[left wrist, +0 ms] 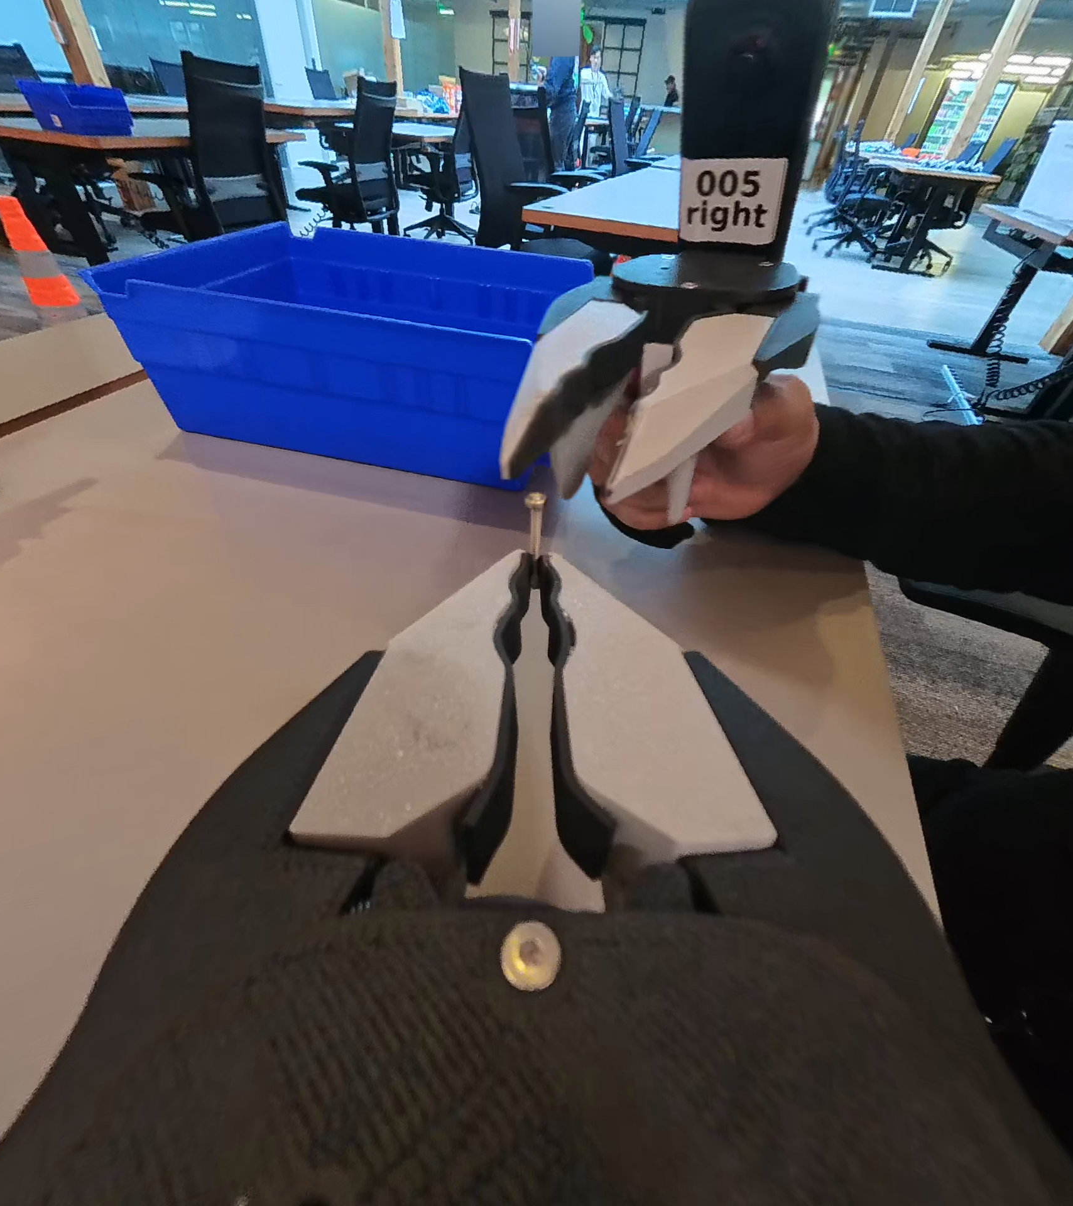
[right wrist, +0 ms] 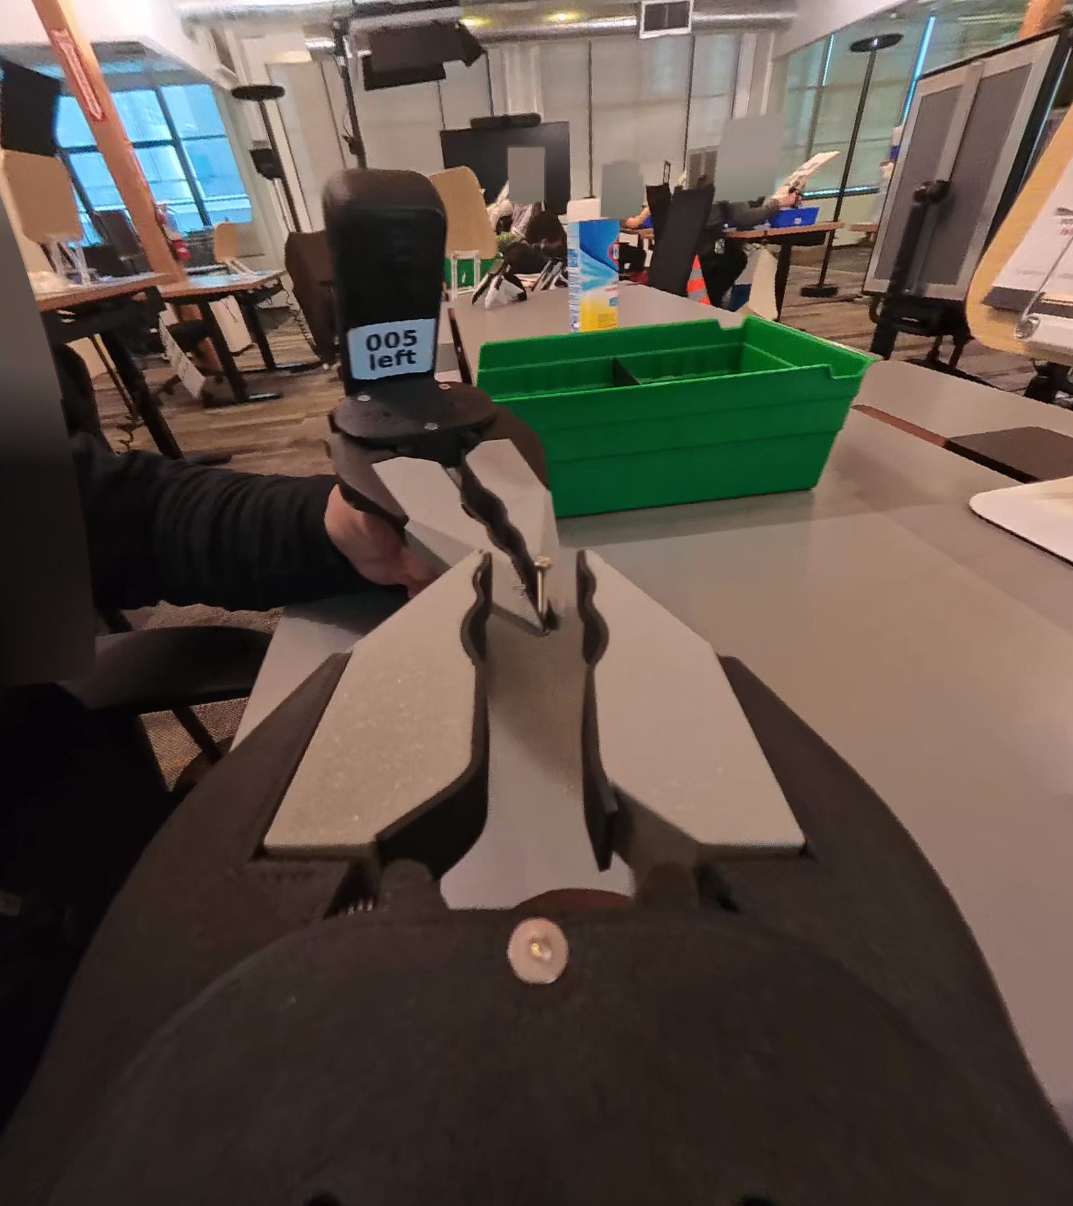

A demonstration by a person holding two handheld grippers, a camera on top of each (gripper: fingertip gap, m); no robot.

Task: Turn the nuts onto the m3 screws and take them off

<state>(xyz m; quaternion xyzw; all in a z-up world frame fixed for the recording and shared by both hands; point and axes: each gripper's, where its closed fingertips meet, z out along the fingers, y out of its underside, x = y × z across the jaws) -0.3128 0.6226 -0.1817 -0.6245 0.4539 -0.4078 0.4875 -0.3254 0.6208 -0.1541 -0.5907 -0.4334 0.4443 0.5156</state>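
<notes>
A blue plastic bin (left wrist: 325, 365) and a divided green bin (right wrist: 671, 417) sit on grey tables (left wrist: 129, 652) in an open-plan office (black swivel chairs (left wrist: 227, 150) behind), with an orange traffic cone (left wrist: 34, 254) on the floor.

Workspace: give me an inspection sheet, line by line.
Surface: grey table, bare in front of the tongs.
Job's things: one screw upright, head up, pinched at its lower end; no nut made out.
Clutter: blue bin in the left wrist view, green bin with a divider in the right wrist view; a carton behind the green bin; a white stand base at the table edge.
Grippers: left tongs shut on the screw; right tongs open, fingers either side of the screw.
Cables: coiled cords under far desks.
Surroundings: open office with desks, black chairs, an orange cone, people seated far off.
</notes>
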